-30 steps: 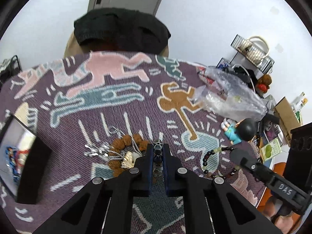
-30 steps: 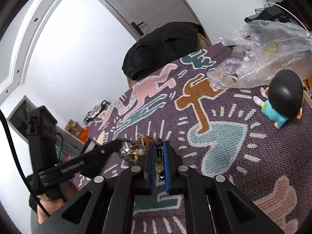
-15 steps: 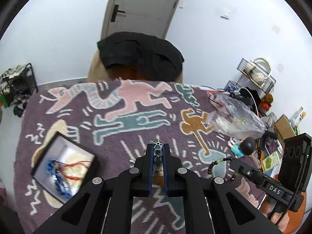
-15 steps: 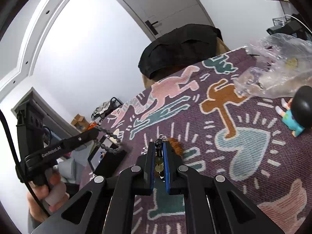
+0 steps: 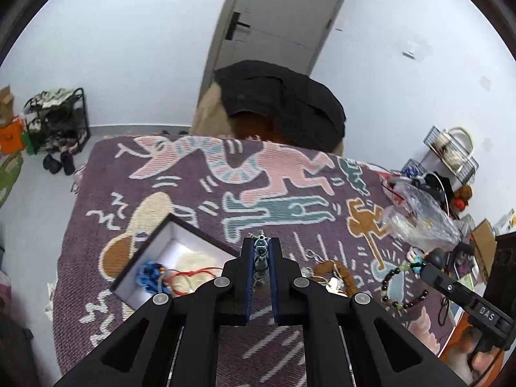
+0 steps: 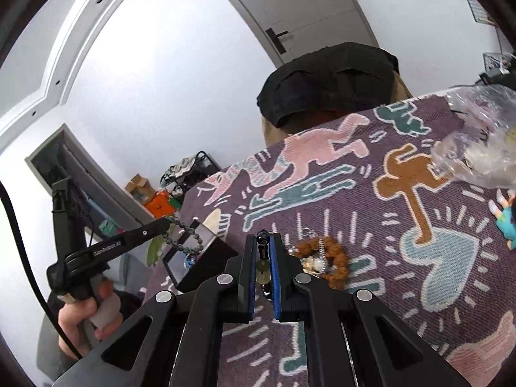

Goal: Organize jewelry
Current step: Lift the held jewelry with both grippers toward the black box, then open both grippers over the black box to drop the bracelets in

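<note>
My left gripper (image 5: 260, 245) is shut on a grey-blue bead bracelet (image 5: 260, 254), which hangs from its tip (image 6: 185, 237) above the open black box (image 5: 174, 259). The box has a white lining and holds blue and red jewelry (image 5: 151, 275). My right gripper (image 6: 262, 242) is shut on a dark bead bracelet with pale green beads (image 6: 262, 269), which dangles from it above the cloth (image 5: 401, 285). A brown bead bracelet and small silver pieces (image 6: 329, 258) lie on the cloth between the grippers.
A patterned purple cloth (image 5: 193, 190) covers the table. A crumpled clear plastic bag (image 5: 416, 216) and a small figurine (image 6: 506, 216) sit at the right. A chair with a black garment (image 5: 280, 96) stands behind the table.
My left gripper has lifted its bracelet off the pile and swung left and up over the box. My right gripper has risen too, still holding its bracelet.
</note>
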`<act>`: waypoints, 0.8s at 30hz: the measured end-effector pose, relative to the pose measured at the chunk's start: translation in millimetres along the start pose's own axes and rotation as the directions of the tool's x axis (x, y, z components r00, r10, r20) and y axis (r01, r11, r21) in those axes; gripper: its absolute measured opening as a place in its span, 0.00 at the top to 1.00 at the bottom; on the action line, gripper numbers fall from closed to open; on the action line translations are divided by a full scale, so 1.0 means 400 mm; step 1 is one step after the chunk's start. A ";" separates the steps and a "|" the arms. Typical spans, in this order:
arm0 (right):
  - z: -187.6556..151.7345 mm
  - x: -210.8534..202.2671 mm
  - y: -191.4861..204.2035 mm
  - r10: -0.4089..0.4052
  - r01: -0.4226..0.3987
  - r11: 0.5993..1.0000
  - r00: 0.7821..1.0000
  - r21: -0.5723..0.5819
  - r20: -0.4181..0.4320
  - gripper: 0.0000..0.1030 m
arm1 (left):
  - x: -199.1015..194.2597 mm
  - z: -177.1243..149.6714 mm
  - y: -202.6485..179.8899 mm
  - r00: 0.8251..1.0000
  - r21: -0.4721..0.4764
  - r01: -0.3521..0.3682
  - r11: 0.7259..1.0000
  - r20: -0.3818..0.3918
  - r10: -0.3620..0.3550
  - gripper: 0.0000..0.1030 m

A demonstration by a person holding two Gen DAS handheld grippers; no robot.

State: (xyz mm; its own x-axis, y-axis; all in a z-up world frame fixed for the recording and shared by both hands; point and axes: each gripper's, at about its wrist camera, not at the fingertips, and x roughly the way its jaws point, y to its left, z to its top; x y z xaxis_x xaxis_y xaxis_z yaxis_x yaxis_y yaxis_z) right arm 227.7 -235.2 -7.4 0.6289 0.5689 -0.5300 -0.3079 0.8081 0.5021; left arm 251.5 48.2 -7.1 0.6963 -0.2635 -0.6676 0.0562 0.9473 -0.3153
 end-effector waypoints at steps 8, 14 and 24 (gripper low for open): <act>0.002 0.039 0.071 0.012 -0.013 0.998 1.000 -0.055 -0.027 0.91 | 0.022 -0.005 0.074 0.999 -0.062 -0.047 0.997 -0.021 0.046 0.90; -0.010 0.080 0.120 0.014 -0.020 0.996 0.998 -0.092 -0.064 0.91 | 0.014 -0.016 0.122 0.999 -0.121 -0.028 0.992 -0.028 0.025 0.42; 0.009 0.160 0.216 0.038 -0.055 0.988 0.993 -0.147 -0.115 0.91 | -0.057 -0.031 0.188 0.996 -0.152 -0.079 0.985 0.021 0.084 0.29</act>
State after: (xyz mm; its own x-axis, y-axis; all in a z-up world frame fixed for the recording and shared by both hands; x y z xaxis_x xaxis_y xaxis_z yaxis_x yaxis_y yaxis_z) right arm 243.9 -129.4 4.6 0.5301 0.6132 -0.5857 -0.4437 0.7892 0.4246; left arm 231.0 123.1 -24.0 0.7134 -0.1796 -0.6773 -0.1085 0.9266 -0.3599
